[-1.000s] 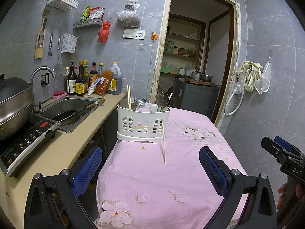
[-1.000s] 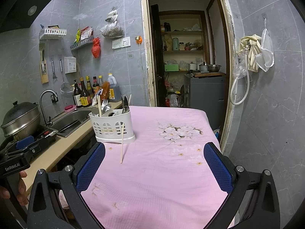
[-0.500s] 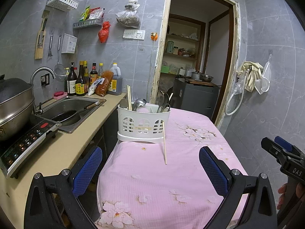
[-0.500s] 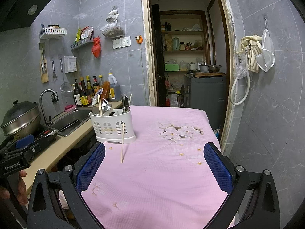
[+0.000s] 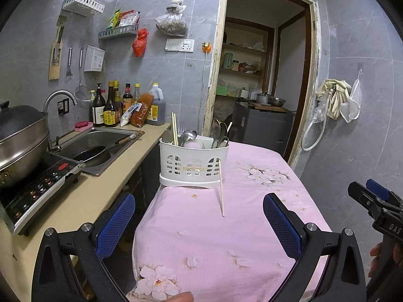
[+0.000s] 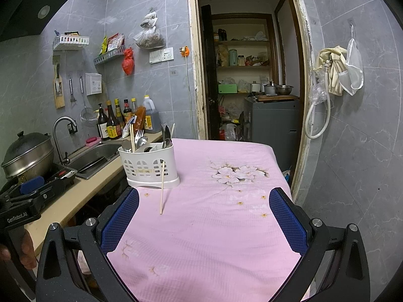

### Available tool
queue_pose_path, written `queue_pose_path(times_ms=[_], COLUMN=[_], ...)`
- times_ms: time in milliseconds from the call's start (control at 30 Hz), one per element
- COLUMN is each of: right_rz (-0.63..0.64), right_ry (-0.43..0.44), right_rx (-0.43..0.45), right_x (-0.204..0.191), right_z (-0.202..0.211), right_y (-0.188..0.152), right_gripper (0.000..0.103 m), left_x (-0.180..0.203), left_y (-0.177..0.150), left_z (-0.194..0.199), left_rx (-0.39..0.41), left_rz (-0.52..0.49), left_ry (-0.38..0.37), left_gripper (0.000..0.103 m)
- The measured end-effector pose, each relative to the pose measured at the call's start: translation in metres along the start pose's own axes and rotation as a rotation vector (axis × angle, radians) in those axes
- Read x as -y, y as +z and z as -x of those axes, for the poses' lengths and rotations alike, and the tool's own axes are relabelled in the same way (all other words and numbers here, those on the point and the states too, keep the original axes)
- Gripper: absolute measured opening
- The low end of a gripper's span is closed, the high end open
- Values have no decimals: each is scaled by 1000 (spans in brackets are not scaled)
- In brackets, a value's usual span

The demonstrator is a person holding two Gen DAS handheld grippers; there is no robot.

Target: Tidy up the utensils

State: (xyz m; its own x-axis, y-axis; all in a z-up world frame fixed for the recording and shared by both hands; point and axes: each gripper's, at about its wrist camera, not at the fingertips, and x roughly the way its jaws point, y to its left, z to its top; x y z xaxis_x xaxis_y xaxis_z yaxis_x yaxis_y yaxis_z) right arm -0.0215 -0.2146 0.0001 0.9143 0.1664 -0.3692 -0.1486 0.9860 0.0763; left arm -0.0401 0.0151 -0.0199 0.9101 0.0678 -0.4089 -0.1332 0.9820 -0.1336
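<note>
A white slotted utensil caddy (image 5: 193, 166) (image 6: 148, 166) stands on the pink flowered tablecloth (image 5: 239, 226) (image 6: 214, 216) near its left edge. It holds chopsticks (image 5: 174, 128), spoons (image 5: 188, 136) and a fork (image 6: 139, 135). One loose chopstick (image 5: 221, 187) (image 6: 162, 187) leans against the caddy's front with its tip on the cloth. My left gripper (image 5: 199, 222) is open and empty, well short of the caddy. My right gripper (image 6: 204, 220) is open and empty, also short of it.
A counter (image 5: 83, 198) to the left carries a sink (image 5: 100, 141) with a pan, an induction hob (image 5: 37, 191), a steel pot (image 5: 20, 138) and sauce bottles (image 5: 110, 110). An open doorway (image 6: 252, 75) lies behind the table. A tiled wall (image 6: 352, 138) stands to the right.
</note>
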Motion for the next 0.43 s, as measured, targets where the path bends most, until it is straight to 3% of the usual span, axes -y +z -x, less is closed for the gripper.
queue_pose_path(times_ms=[433], right_rz=[2], right_ry=[5], right_rx=[-9], right_x=[-4], right_z=[-3], right_y=[-5], right_gripper=[102], left_x=[5], left_y=[-1], left_z=[-3], left_rx=[-8], left_rz=[-6], left_ry=[31], left_gripper=[102])
